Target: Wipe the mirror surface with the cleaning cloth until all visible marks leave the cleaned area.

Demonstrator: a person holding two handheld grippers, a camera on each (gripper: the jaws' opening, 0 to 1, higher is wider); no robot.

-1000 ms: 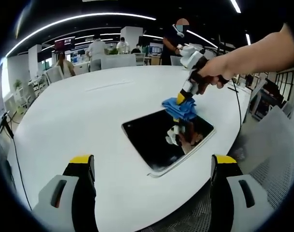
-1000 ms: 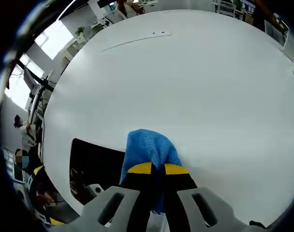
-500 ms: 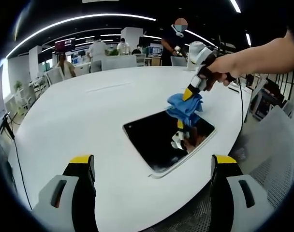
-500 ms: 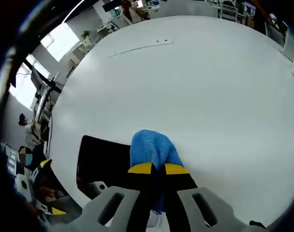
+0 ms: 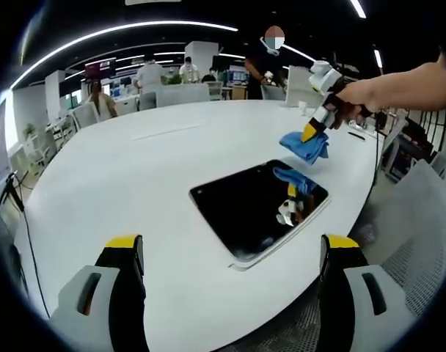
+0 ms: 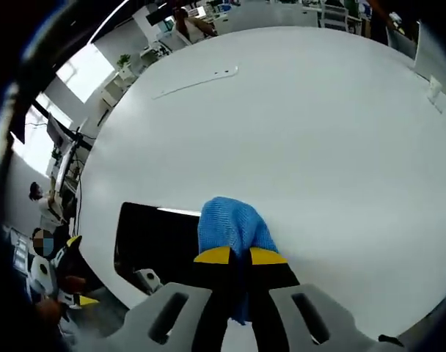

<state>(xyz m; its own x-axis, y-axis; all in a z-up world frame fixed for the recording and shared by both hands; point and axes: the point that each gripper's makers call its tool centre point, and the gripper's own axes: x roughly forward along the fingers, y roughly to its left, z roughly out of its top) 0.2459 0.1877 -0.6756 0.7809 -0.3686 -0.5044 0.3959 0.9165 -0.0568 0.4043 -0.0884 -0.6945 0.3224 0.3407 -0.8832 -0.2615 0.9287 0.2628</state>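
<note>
Cloth (image 6: pixel 230 227) pinched in right tongs (image 6: pixel 240 258).

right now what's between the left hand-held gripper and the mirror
Only bare white table: in the left gripper view nothing lies between the left hand-held gripper and the near edge of the mirror.

Bright, even light falls from long ceiling light strips (image 5: pixel 128 29) that bow into arcs under the fisheye lens. The white bench (image 5: pixel 135 191) reflects it softly, almost washed out in the right gripper view, with only faint shadows. The dark mirror (image 5: pixel 256 209) gives sharp reflections. A window (image 6: pixel 80 70) glares white. Centres are sharp; edges stretch and blur, and the people in the background are soft.
</note>
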